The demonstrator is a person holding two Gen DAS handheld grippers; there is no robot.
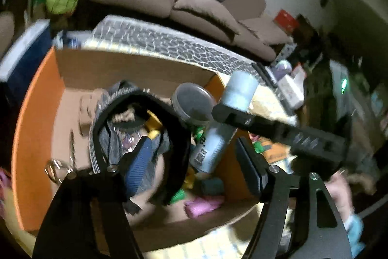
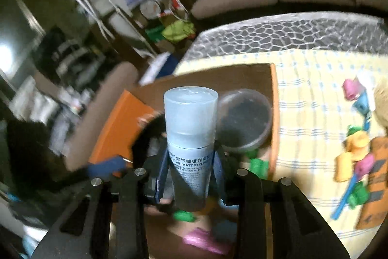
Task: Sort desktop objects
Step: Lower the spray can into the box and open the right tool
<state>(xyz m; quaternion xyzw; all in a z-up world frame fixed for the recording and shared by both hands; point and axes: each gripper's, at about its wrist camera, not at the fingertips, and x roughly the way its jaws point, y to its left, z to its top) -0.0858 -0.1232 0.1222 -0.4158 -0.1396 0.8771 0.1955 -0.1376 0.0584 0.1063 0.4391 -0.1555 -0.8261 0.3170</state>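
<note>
1. Box (image 1: 36,113) of cardboard already holds a heap: a round lidded tub (image 1: 194,103), a black headband (image 1: 174,137), grey cloth, and pink and green rollers.
2. Right gripper (image 2: 191,176) has its pads pressed on a pale blue spray can (image 2: 191,132), held upright over the box, not yet let go.
3. Left gripper (image 1: 196,162) hangs above the box with its jaws apart and nothing gripped.
4. Left to sort, by my reckoning: coloured rollers (image 2: 354,145) and blue combs on the yellow checked cloth (image 2: 303,113) beside the box.
</note>
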